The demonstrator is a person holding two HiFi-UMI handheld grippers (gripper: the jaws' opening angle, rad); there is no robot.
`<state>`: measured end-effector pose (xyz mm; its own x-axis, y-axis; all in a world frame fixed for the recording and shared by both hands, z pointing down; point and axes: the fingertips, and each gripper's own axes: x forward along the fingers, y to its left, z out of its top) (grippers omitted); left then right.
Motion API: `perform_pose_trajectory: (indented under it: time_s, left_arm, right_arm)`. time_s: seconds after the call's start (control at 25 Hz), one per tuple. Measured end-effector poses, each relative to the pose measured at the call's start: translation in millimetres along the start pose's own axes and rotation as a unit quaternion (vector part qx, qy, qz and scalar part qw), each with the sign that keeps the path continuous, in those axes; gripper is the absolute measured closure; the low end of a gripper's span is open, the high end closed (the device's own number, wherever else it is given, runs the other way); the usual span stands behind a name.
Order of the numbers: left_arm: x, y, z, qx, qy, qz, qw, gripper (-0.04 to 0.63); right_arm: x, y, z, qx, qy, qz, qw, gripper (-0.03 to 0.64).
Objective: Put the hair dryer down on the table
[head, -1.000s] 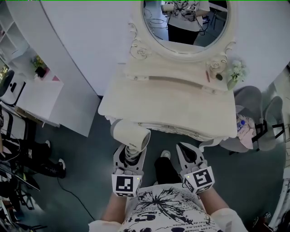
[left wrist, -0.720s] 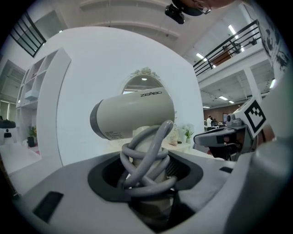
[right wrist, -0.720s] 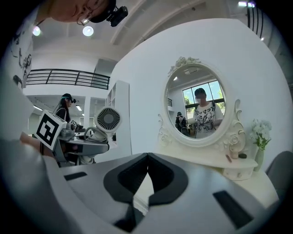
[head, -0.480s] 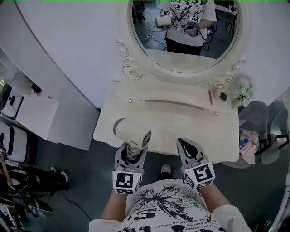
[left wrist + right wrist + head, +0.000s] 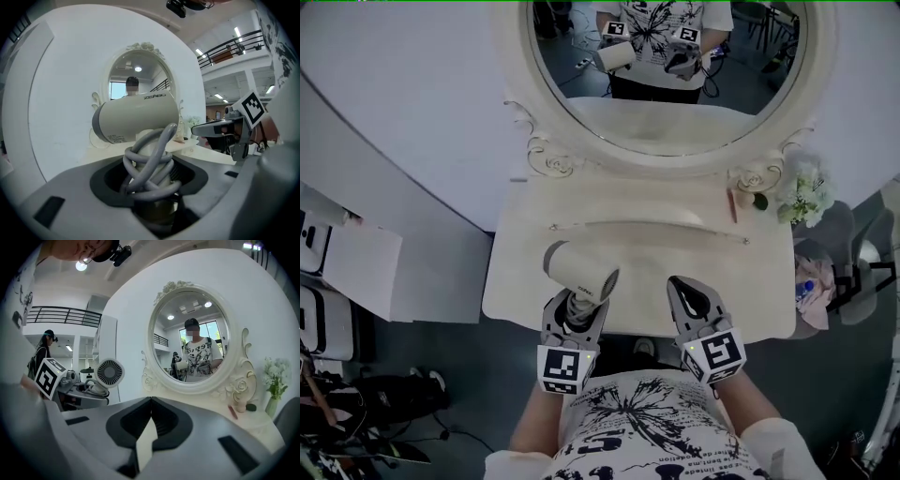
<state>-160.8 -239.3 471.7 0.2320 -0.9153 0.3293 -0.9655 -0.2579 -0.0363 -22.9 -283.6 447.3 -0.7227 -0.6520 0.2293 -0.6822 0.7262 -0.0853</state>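
Left gripper (image 5: 573,309): was clamped on dryer (image 5: 579,271) handle, cord (image 5: 150,159) wound round it.
Right gripper (image 5: 684,289): jaws met, nothing between.
Table (image 5: 656,246): lay beneath both tips.

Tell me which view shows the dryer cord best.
Left gripper view: the cord is close up, wound in loops between the jaws. Head view shows the dryer from above, cord mostly hidden. Right gripper view shows only its grille end, small.

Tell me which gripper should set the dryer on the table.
Left. The left gripper is shut on the dryer, which sits near the table's front edge. The right gripper is shut and empty.
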Motion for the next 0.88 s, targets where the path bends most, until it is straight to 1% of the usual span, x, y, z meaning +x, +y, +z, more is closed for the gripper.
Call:
perform_pose_trajectory:
  time_s: [0.08, 0.16, 0.32, 0.44, 0.56, 0.72, 0.88]
  left_arm:
    - [14.3, 6.2, -9.0, 0.0, 0.013, -0.023, 0.9997, 0.353]
    - [27.4, 11.6, -17.7, 0.008, 0.029, -0.05, 0.9983, 0.353]
    - [50.5, 19.4, -39.9, 0.025, 0.066, -0.106, 0.9918, 0.353]
    - [65.9, 23.3, -56.2, 0.037, 0.091, -0.144, 0.9847, 0.353]
    - [82.4, 26.4, -74.4, 0.059, 0.116, -0.174, 0.9763, 0.353]
    - [103.4, 26.8, -103.9, 0.076, 0.156, -0.201, 0.964, 0.353]
    - [118.6, 24.4, -131.6, 0.094, 0.188, -0.216, 0.9534, 0.353]
  right_arm:
    - [7.3, -3.4, -1.1, 0.0, 0.002, -0.014, 1.0, 0.6]
    - [13.4, -6.9, -3.7, 0.007, 0.003, -0.036, 0.999, 0.6]
    - [24.9, -14.7, -9.3, 0.023, 0.005, -0.084, 0.996, 0.6]
    - [31.8, -16.0, -12.2, 0.034, 0.008, -0.11, 0.993, 0.6]
    - [38.6, -14.3, -15.9, 0.04, 0.014, -0.125, 0.991, 0.6]
    - [44.1, -14.1, -22.4, 0.043, 0.026, -0.138, 0.989, 0.6]
    - [45.6, -17.8, -32.2, 0.056, 0.038, -0.151, 0.986, 0.6]
